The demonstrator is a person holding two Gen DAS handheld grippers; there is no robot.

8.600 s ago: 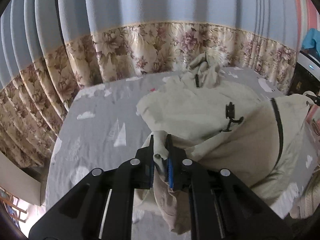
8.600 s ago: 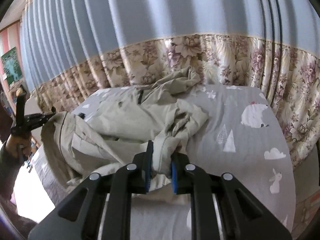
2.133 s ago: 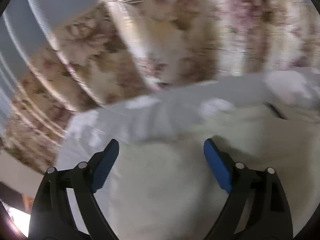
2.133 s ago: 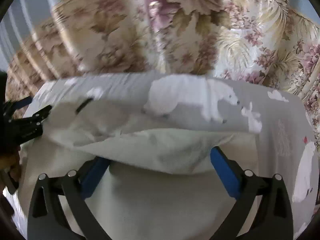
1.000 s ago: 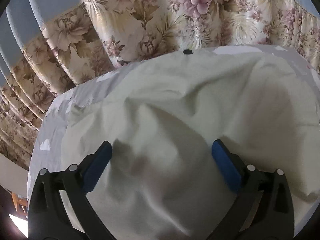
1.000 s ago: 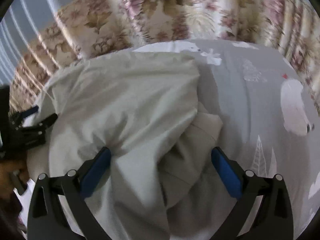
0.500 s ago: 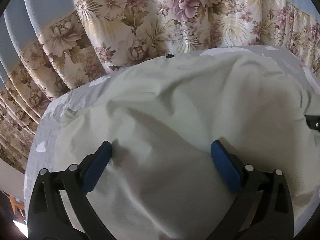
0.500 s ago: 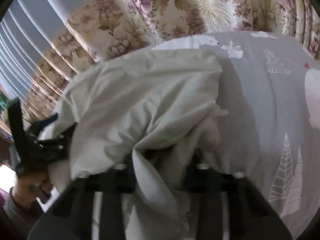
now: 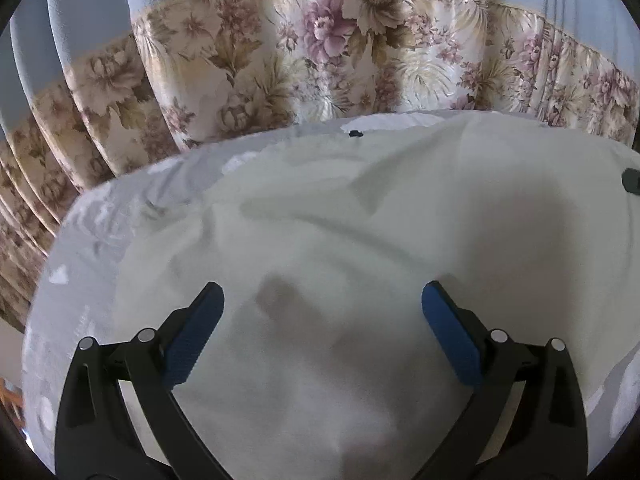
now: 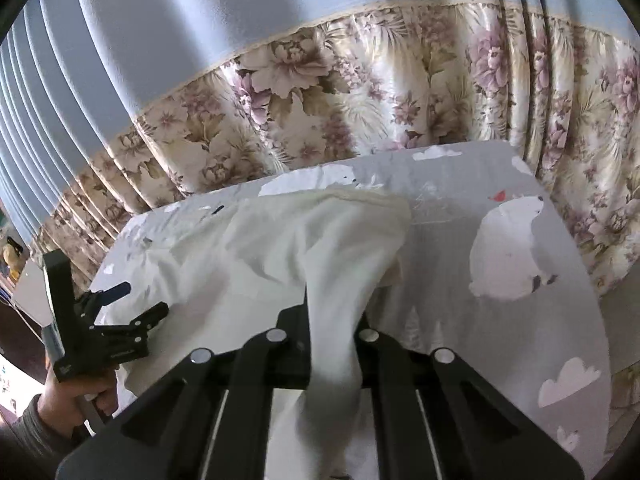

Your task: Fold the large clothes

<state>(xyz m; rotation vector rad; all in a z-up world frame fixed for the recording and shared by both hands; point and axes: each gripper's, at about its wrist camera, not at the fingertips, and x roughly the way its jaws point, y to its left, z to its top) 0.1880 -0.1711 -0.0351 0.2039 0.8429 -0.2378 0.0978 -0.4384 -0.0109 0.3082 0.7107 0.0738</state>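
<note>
- Right gripper (image 10: pixel 332 316): jaws clenched on a bunched fold of the cream garment (image 10: pixel 280 248); pads hidden by cloth.
- Left gripper (image 9: pixel 322 320): jaws released, wide over the garment.
- Garment lies across the bed (image 10: pixel 460 240); its far edge toward 12 o'clock, near edge cut off.

Your open run is the bare grey sheet of the bed (image 10: pixel 460 248) right of the cream garment (image 10: pixel 288 248); only flat polar bear and cloud prints there. The floral curtain (image 10: pixel 360 100) walls off the bed's far edge and wraps its right side, so no way past there. The garment covers the bed's middle and left. Your right gripper (image 10: pixel 332 320) is clamped on a bunched fold draping over it. Your left gripper (image 9: pixel 322 320) hangs spread over the cloth; the left hand (image 10: pixel 76 396) blocks the near-left corner.
</note>
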